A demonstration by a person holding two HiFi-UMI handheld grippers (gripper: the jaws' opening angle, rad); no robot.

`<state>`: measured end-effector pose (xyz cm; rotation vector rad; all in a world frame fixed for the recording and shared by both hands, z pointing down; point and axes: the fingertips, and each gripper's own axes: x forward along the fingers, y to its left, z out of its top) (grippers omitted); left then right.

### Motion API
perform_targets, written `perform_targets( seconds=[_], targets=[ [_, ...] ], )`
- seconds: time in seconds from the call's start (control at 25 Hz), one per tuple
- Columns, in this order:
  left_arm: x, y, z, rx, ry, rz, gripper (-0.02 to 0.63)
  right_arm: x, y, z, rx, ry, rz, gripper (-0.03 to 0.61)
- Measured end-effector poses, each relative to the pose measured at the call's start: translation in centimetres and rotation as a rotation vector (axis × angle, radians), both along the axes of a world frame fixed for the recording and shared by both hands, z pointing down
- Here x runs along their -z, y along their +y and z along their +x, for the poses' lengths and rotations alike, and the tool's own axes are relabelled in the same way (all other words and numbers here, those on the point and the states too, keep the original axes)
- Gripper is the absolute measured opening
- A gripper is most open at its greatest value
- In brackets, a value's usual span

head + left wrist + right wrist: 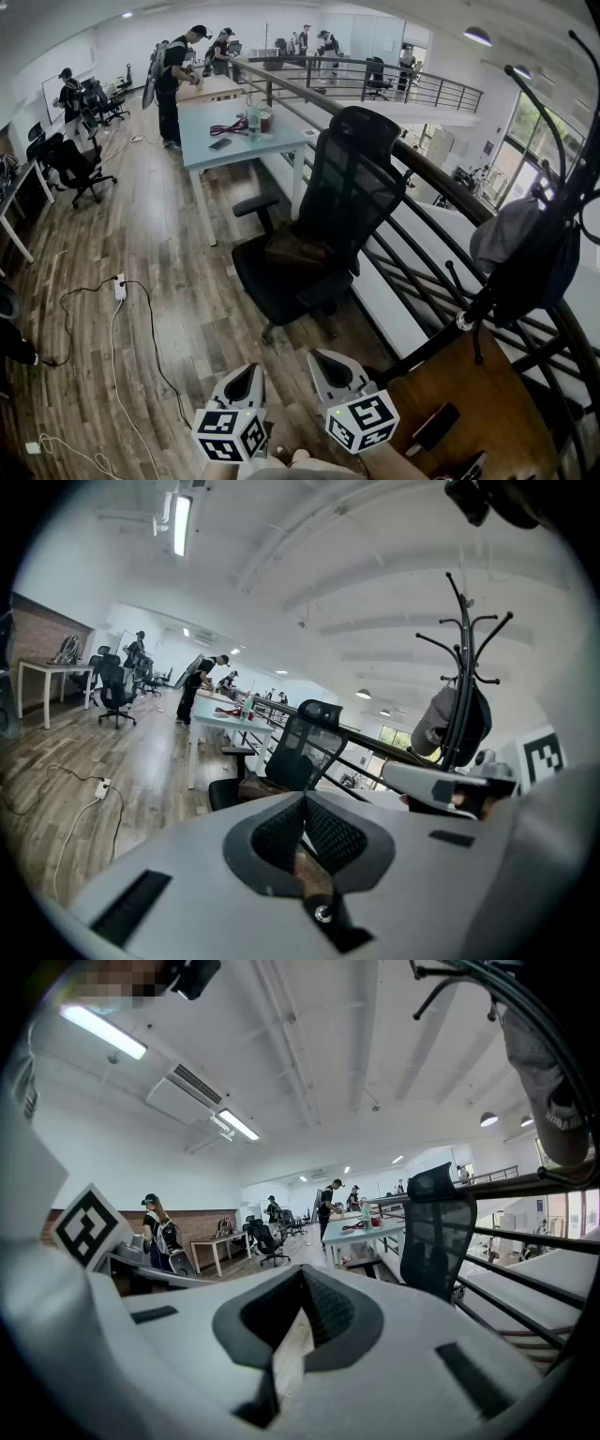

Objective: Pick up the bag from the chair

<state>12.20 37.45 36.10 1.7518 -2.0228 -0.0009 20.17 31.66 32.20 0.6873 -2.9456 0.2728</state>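
Note:
A brown bag (298,251) lies on the seat of a black mesh office chair (349,178) in the middle of the head view. My left gripper (251,368) and right gripper (318,355) sit side by side at the bottom edge, well short of the chair and apart from the bag. Both are shut, tips touching, with nothing held. In the left gripper view the bag (251,786) shows as a brown strip on the chair (307,745), just beyond the shut gripper (303,795). The right gripper view shows the gripper (302,1270) and the chair back (441,1232); the bag is hidden there.
A dark railing (441,202) runs behind the chair. At the right stands a black coat stand (544,216) with a grey bag hung on it. A wooden table (469,412) is at the bottom right, a pale blue table (234,127) beyond the chair, and a power strip (120,287) with cable on the floor.

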Motion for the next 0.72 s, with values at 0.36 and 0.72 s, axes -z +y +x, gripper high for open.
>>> perform_targets(
  seconds=[0.36, 0.72],
  targets=[
    [-0.8, 2.4, 1.4, 0.094, 0.006, 0.002, 0.002, -0.7, 2.2, 2.0, 0.035, 0.048, 0.002, 0.000],
    [-0.5, 3.2, 1.1, 0.146, 0.010, 0.007, 0.002, -0.9, 2.3, 1.9, 0.072, 0.060, 0.015, 0.000]
  ],
)
